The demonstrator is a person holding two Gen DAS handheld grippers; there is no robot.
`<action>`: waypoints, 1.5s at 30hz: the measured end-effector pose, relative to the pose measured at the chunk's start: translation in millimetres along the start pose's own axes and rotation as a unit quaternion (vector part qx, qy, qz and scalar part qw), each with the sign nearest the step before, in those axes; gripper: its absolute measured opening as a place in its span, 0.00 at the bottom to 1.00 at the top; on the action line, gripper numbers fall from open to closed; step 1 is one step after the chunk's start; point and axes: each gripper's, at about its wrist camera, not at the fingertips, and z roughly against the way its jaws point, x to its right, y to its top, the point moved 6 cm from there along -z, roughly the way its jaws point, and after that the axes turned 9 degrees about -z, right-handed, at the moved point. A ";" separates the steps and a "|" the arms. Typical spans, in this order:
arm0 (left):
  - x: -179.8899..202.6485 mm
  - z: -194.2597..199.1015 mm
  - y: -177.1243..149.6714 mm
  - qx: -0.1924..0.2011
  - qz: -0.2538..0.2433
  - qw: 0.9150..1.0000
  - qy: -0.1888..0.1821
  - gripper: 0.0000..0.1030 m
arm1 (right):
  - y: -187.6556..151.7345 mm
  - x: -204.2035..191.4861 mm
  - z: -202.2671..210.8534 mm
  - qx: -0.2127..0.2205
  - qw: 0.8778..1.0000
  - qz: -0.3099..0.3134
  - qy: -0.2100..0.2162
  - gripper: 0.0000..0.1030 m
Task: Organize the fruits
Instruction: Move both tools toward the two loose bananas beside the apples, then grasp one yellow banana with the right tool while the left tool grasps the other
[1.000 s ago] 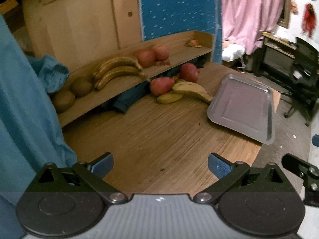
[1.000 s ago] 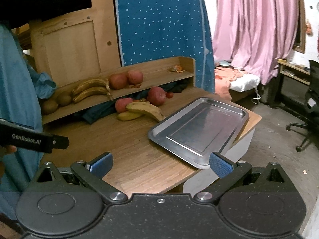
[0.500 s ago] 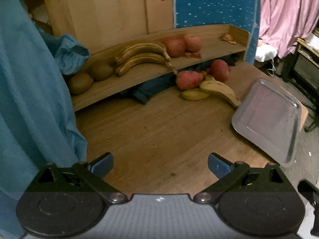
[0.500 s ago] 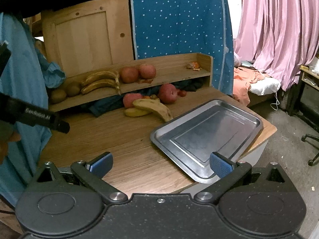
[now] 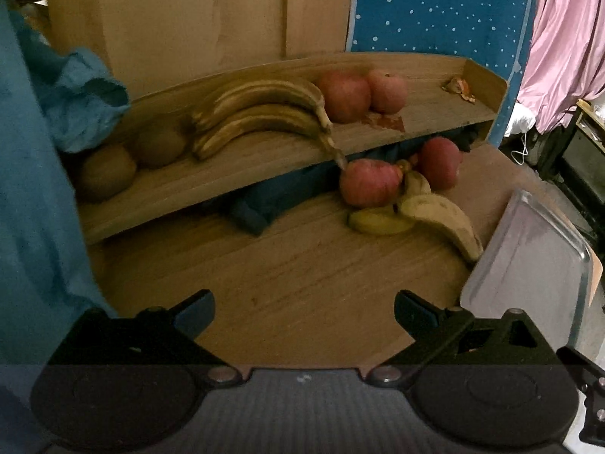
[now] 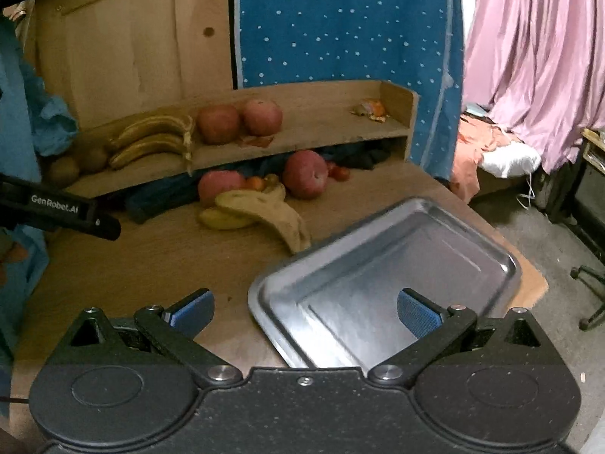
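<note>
Grippers both gaped empty: I held the left gripper (image 5: 304, 306) over bare table (image 5: 302, 276), the right gripper (image 6: 305, 308) above the metal tray (image 6: 385, 265); loose bananas (image 6: 261, 208) lay just beyond.

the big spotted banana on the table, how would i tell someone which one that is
Start at the metal tray on the wooden table. The big spotted banana lies just beyond its far-left rim, atop a smaller plain yellow banana.
</note>
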 end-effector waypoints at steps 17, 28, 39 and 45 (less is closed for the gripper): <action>-3.1 -51.0 31.9 -0.032 0.036 0.999 0.013 1.00 | 38.9 -10.8 -117.6 -0.048 0.993 0.099 0.044 0.98; 18.7 -77.3 45.9 -0.043 -0.028 0.999 0.015 1.00 | 54.9 -21.3 -181.7 -0.089 0.979 0.148 0.109 0.88; 41.3 -104.7 62.1 -0.025 -0.135 0.990 -0.026 1.00 | 58.1 -21.5 -199.7 -0.102 0.971 0.151 0.156 0.77; 53.9 -115.8 67.3 -0.014 -0.190 0.980 -0.064 1.00 | 59.9 -18.8 -202.7 -0.111 0.964 0.147 0.190 0.50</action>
